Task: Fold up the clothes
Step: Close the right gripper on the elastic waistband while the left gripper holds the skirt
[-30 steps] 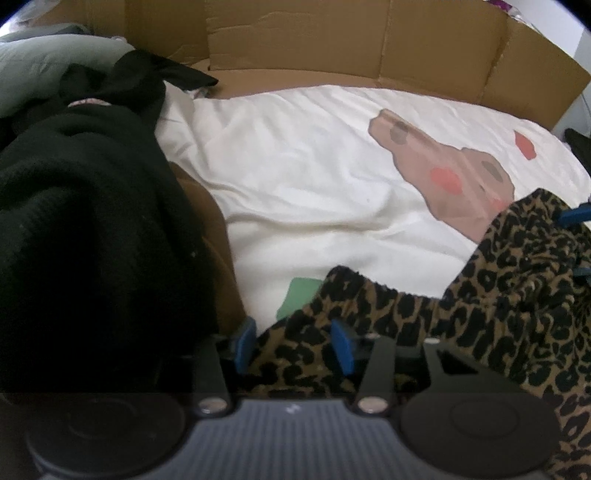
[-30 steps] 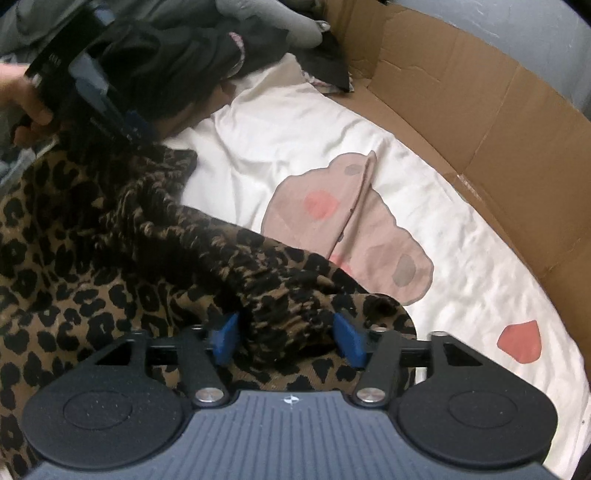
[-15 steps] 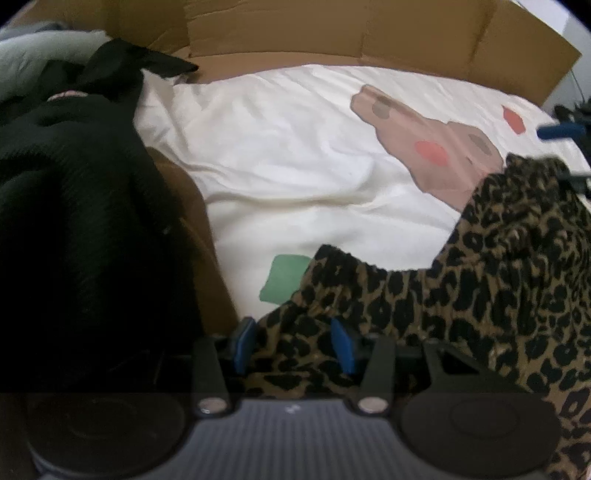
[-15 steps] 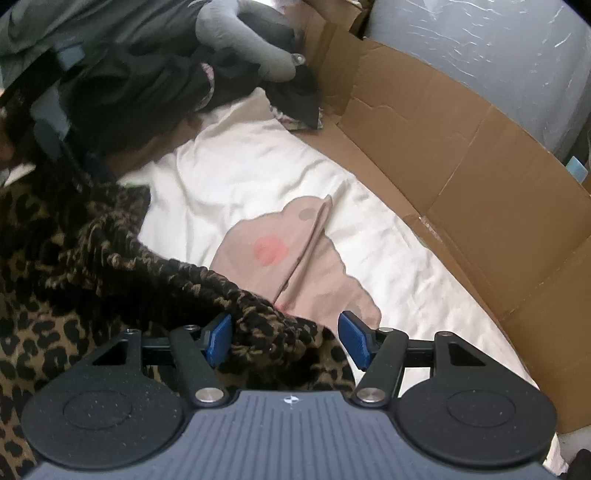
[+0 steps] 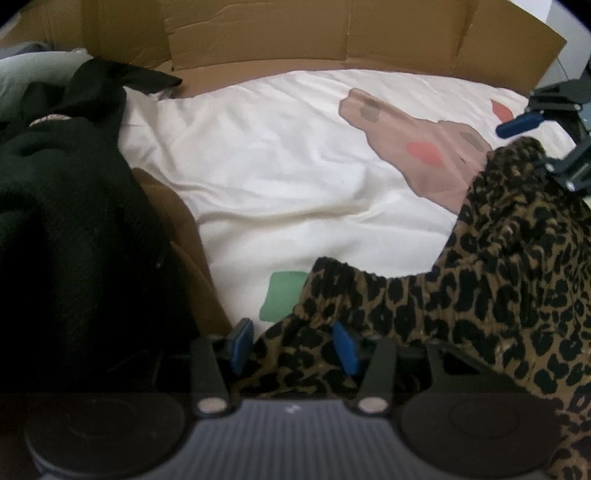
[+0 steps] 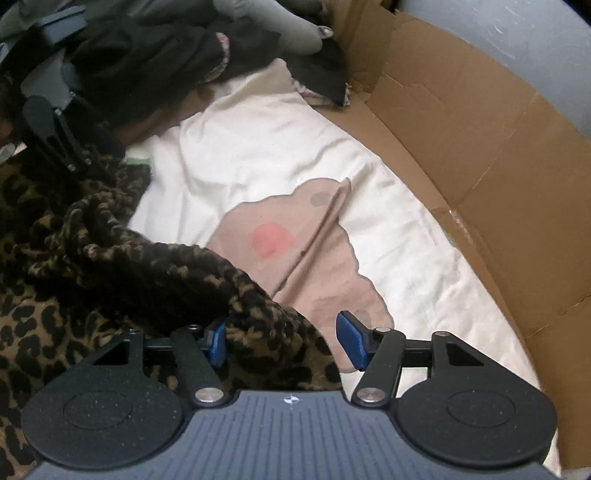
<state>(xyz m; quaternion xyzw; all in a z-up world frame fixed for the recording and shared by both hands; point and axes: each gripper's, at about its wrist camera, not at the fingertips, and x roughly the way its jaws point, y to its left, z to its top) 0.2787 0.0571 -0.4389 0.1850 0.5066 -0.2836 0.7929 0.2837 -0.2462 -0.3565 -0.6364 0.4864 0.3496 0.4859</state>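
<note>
A leopard-print garment (image 5: 498,288) lies bunched on the white sheet, its gathered edge running between both grippers. My left gripper (image 5: 293,345) is shut on a fold of that edge at the bottom of the left wrist view. In the right wrist view the garment (image 6: 74,258) drapes from the left into my right gripper (image 6: 282,341). Those jaws are closing: the fabric touches the left pad (image 6: 216,341), and the right pad (image 6: 351,341) stands just clear of it. The left wrist view also shows the right gripper's blue finger (image 5: 517,123) at the far right.
The white sheet (image 5: 295,166) carries a pink animal print (image 6: 314,258) and a green patch (image 5: 284,299). Cardboard walls (image 6: 480,147) ring the bed's far side. A pile of black clothes (image 5: 66,221) and a grey garment (image 6: 273,22) sit at the left.
My right gripper has slid sideways away from the left one, drawing the leopard fabric out between them, and its jaws have narrowed. The left gripper has kept its place and grip.
</note>
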